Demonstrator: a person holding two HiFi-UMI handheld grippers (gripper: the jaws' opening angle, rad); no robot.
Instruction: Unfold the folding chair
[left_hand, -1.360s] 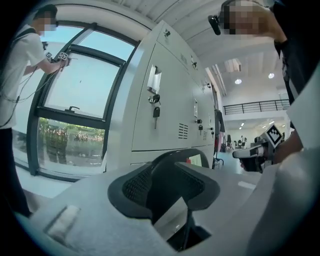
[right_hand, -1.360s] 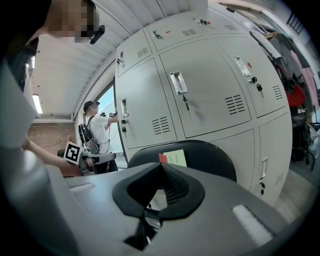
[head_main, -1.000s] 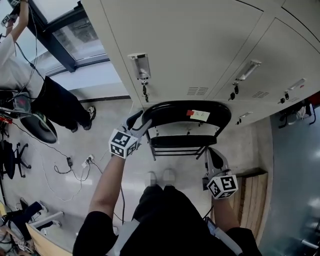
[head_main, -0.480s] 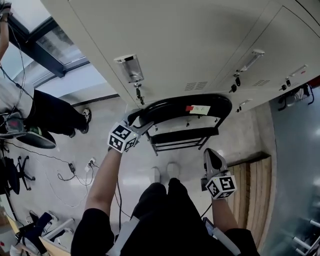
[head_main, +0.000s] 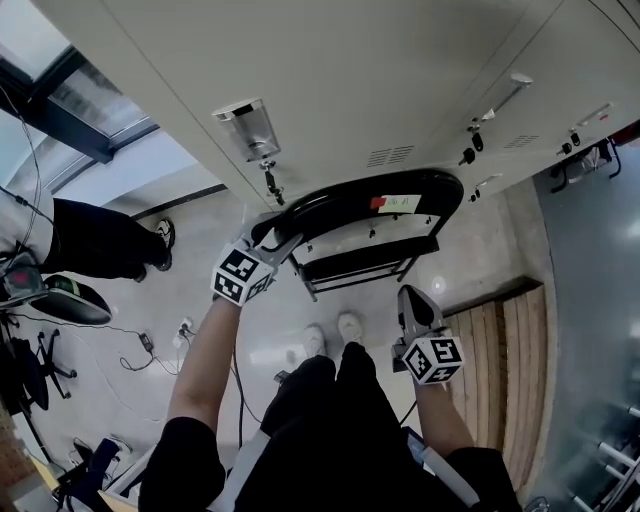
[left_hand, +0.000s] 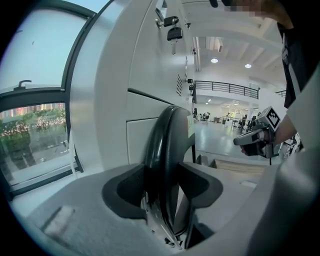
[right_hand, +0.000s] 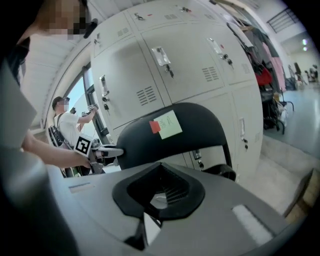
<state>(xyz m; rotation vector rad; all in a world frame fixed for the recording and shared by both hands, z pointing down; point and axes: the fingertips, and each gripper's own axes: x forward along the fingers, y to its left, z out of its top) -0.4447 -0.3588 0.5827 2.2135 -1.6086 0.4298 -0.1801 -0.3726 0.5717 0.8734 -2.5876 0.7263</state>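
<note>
Glossy plastic chair backrest, smooth painted-metal lockers.

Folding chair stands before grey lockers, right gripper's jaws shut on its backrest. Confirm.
Wrong: the right gripper has its jaws shut on nothing, short of the folding chair; the right gripper view shows it. The chair does stand before grey lockers.

Grey lockers span 12 o'clock of head view; key hangs from lock at 11. Window at 10. Bystander's dark trousers at 9. Floor cables at 8. Slatted wooden platform at 4. Right gripper view: hanging clothes at 2.
</note>
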